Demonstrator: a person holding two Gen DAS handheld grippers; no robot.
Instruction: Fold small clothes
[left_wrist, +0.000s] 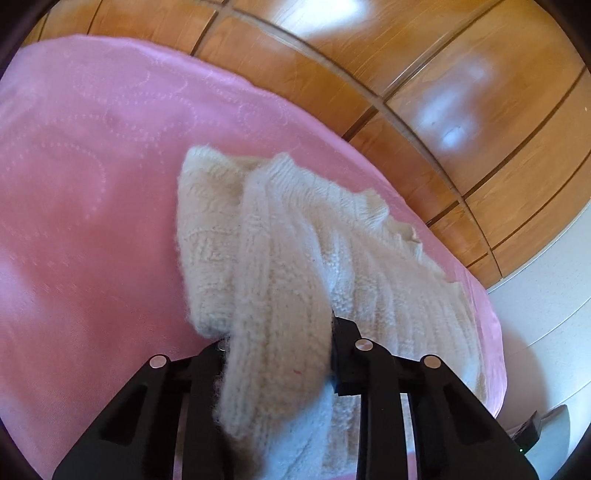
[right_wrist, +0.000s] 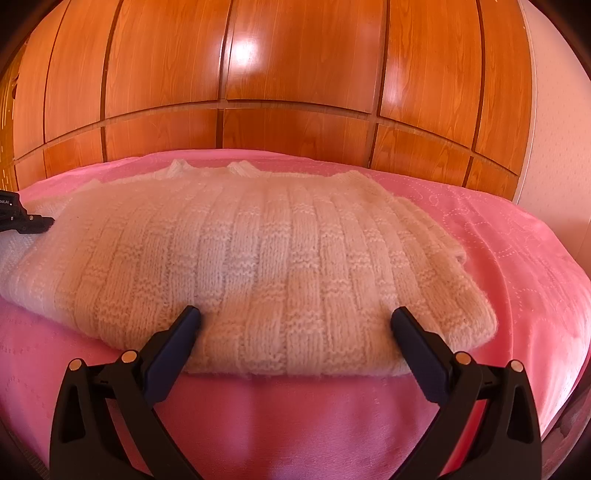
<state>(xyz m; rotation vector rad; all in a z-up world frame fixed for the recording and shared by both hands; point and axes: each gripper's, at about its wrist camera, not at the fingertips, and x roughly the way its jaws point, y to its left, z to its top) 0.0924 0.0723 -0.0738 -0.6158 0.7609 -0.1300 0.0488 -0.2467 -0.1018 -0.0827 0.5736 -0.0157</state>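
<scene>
Partial white lettering showed on the left hand-held gripper's body at the left edge of the right wrist view; it was too small to read. The cream knitted sweater (right_wrist: 258, 258), ribbed with blocks of raised stitches, lay spread on the pink bedspread (right_wrist: 498, 258) (a dotted pattern was stitched into it), in front of the wooden wardrobe doors (right_wrist: 295, 74). The left hand-held gripper (left_wrist: 280, 354) was clamped on a bunched fold of the sweater, raised off the rest. The right hand-held gripper (right_wrist: 295, 317) stood wide apart, its fingertips (right_wrist: 190, 314) at the sweater's near edge, gripping nothing.
</scene>
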